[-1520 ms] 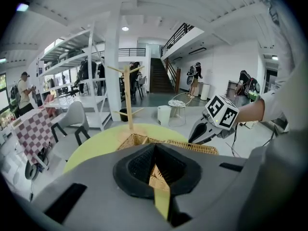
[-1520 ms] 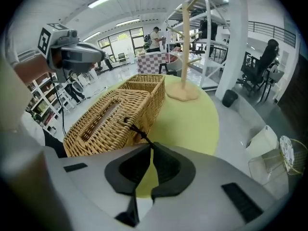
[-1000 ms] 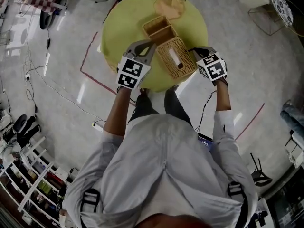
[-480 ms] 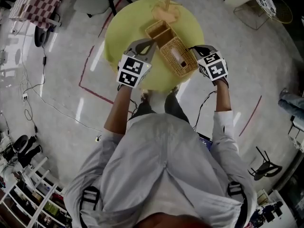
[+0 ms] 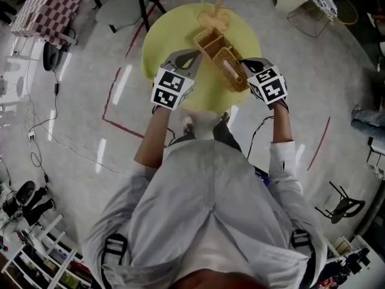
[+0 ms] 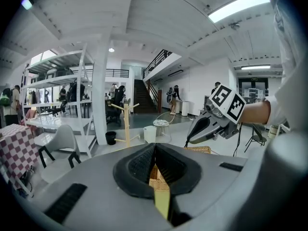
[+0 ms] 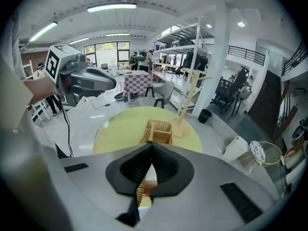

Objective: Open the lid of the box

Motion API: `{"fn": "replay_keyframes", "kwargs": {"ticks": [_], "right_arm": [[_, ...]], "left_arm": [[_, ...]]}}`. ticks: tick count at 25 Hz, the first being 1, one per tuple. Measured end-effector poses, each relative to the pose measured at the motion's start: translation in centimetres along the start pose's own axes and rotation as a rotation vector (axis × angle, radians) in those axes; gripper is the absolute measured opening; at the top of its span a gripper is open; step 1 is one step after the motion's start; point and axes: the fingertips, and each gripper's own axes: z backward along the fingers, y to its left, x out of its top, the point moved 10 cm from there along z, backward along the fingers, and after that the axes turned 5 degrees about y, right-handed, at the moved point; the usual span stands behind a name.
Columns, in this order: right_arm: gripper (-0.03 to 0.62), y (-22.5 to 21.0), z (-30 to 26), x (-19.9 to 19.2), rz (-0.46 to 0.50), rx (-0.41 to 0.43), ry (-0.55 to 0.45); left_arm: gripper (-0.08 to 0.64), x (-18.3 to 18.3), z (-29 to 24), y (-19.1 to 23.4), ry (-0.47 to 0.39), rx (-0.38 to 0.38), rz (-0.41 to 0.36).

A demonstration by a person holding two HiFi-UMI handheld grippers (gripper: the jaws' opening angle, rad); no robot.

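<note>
A long wicker box (image 5: pixel 221 55) lies slantwise on the round yellow-green table (image 5: pixel 168 41). Its near part carries a woven lid (image 5: pixel 232 69) with a slot; its far compartment is open on top. My left gripper (image 5: pixel 193 55) hangs shut just left of the box, nothing between its jaws. My right gripper (image 5: pixel 244 64) is shut too, by the lidded end's right side. In the left gripper view the shut left gripper (image 6: pixel 155 146) shows wicker behind it and the right gripper (image 6: pixel 211 124) opposite. Past the shut right gripper (image 7: pixel 151 145) lies the box (image 7: pixel 157 131).
A wooden rack stand (image 5: pixel 218 5) rises at the table's far edge, behind the box. A grey chair (image 5: pixel 123 5) and a checkered table (image 5: pixel 45 11) stand far left. A white bin and wire side table (image 5: pixel 325 5) are far right. Cables and red tape lines cross the floor.
The head view has shifted: table and box now sit higher and smaller in the frame. Both grippers stay shut on either side of the box.
</note>
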Motion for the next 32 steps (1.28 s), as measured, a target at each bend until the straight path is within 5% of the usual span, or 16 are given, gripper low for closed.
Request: {"fn": "replay_keyframes", "kwargs": {"ticks": [18,32], "right_arm": [[0.023,10.5,-0.9,-0.3,-0.015,0.08,-0.036],[0.023,15.3,-7.9,-2.4,-0.003,0.219,0.059]], "left_arm": [[0.029,-3.9,6.3,-0.7,-0.004,0.0,0.009],[0.029,-8.3,8.2,0.0,0.068,0.057,0.062]]}}
